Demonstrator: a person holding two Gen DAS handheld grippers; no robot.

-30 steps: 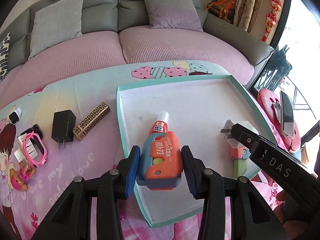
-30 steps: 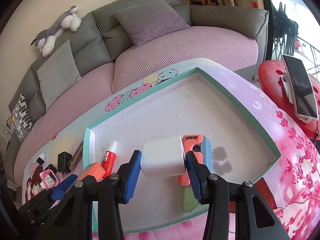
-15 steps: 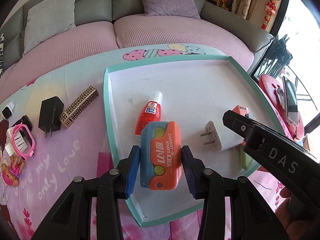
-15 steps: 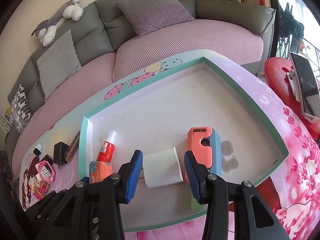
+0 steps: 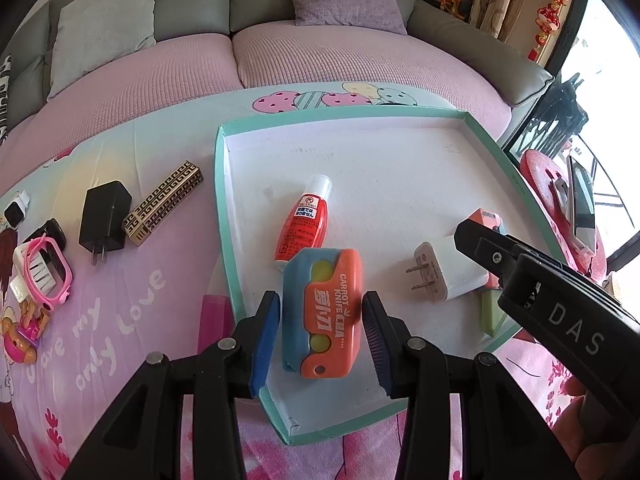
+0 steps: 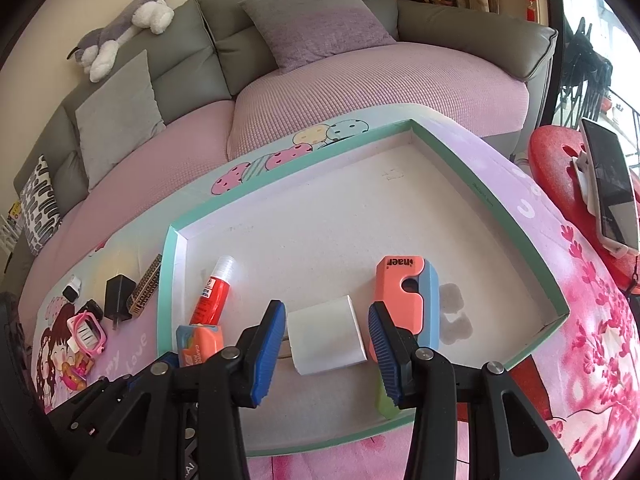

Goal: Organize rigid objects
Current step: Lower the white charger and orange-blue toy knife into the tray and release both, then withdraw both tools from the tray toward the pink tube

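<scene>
An orange and blue carrot-knife toy (image 5: 322,312) sits between the blue pads of my left gripper (image 5: 320,320), which is shut on it over the near left corner of the teal-rimmed tray (image 5: 224,200). My right gripper (image 6: 328,336) is shut on a white charger (image 6: 326,334), held low over the tray floor with its prongs pointing left (image 5: 420,276). A red glue bottle (image 5: 304,224) lies in the tray just beyond the toy. An orange and blue cutter (image 6: 408,292) lies right of the charger.
Left of the tray lie a black charger (image 5: 104,216), a gold patterned box (image 5: 164,204), a pink watch (image 5: 48,272) and a white watch (image 5: 16,210). A green piece (image 5: 490,312) lies by the tray's near right rim. A phone (image 6: 608,188) stands on a red stool; a sofa is behind.
Both grippers drew back toward the tray's near edge with their things. The white charger dropped lower and tilted beside the orange and blue cutter. The toy now hangs nearer than the glue bottle.
</scene>
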